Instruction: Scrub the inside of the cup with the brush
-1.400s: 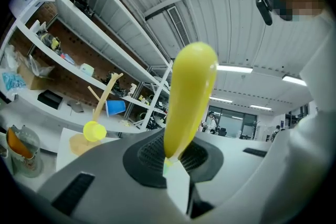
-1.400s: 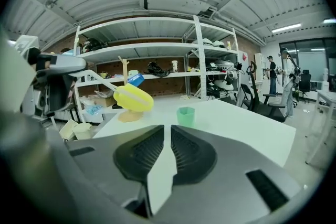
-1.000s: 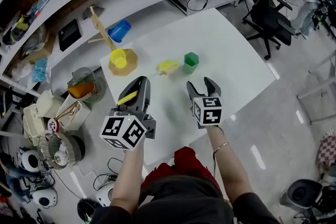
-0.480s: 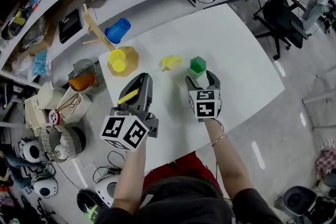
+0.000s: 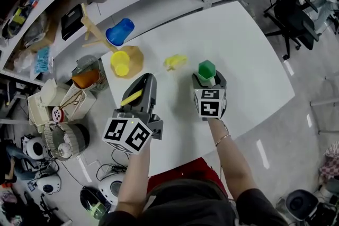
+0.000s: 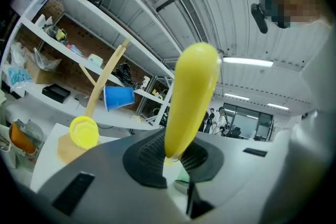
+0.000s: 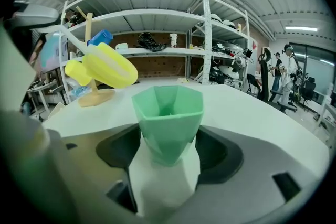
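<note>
The green faceted cup point(image 5: 206, 69) stands upright on the white table point(image 5: 249, 61). My right gripper point(image 5: 208, 80) has come up to it, and the cup point(image 7: 168, 118) sits between its two pads. The jaws have just been opening and stand wide, and the pads do not press on the cup. To the left, my left gripper point(image 5: 142, 87) is shut on the yellow brush handle point(image 5: 131, 97). In the left gripper view the handle point(image 6: 191, 97) sticks up out of the pads. The bristle end is hidden.
A wooden cup stand point(image 5: 95, 29) at the table's far left corner carries a blue cup point(image 5: 119, 31) and a yellow cup point(image 5: 121, 62). A yellow object point(image 5: 175, 62) lies just left of the green cup. An office chair point(image 5: 296, 8) stands at the right, clutter point(image 5: 63, 108) on the floor at the left.
Both grippers have moved forward over the table. The right gripper has opened wider and gone down around the green cup, which now sits between its jaws. The left still holds the brush.
</note>
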Motion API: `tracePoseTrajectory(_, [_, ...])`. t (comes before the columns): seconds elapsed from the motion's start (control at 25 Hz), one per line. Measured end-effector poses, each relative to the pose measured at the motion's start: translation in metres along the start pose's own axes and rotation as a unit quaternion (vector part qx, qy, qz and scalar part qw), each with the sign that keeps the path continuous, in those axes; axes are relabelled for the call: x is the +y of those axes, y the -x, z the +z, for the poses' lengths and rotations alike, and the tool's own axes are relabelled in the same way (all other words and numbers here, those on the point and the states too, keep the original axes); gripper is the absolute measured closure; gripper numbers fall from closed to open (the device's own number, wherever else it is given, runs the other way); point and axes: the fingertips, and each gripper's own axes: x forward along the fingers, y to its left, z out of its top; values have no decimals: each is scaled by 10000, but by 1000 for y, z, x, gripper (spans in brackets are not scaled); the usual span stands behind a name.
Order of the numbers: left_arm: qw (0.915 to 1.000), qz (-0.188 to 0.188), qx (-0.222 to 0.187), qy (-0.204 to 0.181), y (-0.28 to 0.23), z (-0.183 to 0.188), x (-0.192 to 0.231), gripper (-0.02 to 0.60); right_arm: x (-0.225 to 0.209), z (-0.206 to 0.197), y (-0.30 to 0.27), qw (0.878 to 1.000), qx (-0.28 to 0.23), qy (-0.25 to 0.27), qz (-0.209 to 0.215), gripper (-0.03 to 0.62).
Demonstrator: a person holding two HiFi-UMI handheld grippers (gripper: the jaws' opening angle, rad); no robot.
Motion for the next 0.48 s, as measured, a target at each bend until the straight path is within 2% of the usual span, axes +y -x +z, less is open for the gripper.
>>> tracePoseTrajectory(0.2, [10000,-19,4,28,-4,-1,-1,543,-2,3,-2,9999,13,100,-35,279])
tracePoseTrajectory(0.48, [9999,8,-120,31,12,10,-10,543,10,9,7,9991,-128,317,253,283])
